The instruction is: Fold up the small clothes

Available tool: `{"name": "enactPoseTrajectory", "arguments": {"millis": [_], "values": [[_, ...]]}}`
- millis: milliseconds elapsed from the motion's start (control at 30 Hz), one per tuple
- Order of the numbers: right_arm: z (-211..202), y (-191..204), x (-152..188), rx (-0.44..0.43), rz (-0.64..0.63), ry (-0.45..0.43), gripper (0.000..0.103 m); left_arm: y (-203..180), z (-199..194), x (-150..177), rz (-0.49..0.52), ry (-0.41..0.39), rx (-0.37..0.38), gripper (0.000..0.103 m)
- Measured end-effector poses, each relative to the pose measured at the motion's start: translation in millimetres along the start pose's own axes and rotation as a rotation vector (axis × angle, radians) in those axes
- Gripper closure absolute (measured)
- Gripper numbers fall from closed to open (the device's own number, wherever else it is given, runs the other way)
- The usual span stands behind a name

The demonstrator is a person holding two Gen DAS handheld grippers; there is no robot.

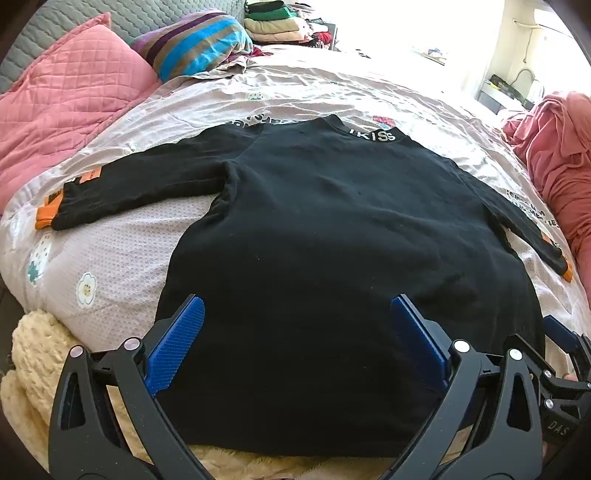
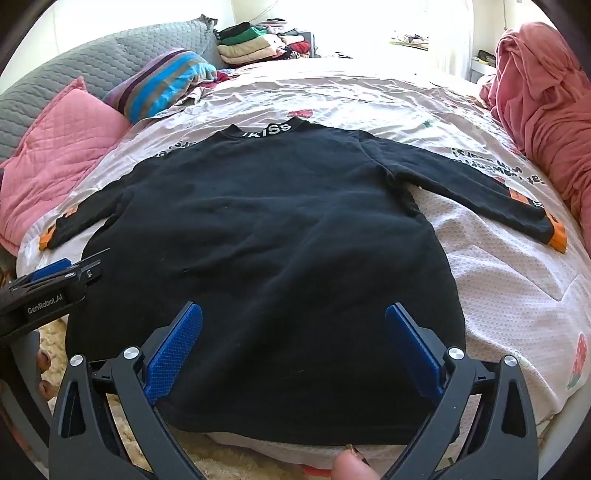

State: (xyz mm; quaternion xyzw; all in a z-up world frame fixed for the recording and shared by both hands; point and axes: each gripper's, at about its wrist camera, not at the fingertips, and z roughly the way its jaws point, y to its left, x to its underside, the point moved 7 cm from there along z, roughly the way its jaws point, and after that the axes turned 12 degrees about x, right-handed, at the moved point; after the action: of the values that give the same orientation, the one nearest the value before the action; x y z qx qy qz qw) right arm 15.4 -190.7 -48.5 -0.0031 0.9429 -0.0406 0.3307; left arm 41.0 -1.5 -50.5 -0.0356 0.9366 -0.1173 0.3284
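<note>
Black sweater (image 1: 314, 229) flat, sleeves out. Left gripper (image 1: 295, 314), right gripper (image 2: 293, 321) both spread, empty, over hem. Pinch hem corners evenly, lift together toward collar.

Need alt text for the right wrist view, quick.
A black sweater lies flat on the bed, sleeves spread, collar at the far end. The open right gripper hovers over its near hem; the left gripper shows at left.

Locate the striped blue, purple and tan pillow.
The striped pillow lies far left on the bed in both views, between the pink quilted cushion and folded clothes pile.
</note>
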Motion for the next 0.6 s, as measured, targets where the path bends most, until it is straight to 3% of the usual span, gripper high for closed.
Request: {"name": "enactPoseTrajectory", "arguments": {"millis": [600], "values": [[0.1,8.2,1.0,-0.007,-0.022,0.001,0.004,3.6,-4.3,-2.2,-0.001,-0.012,-0.004,0.008]]}}
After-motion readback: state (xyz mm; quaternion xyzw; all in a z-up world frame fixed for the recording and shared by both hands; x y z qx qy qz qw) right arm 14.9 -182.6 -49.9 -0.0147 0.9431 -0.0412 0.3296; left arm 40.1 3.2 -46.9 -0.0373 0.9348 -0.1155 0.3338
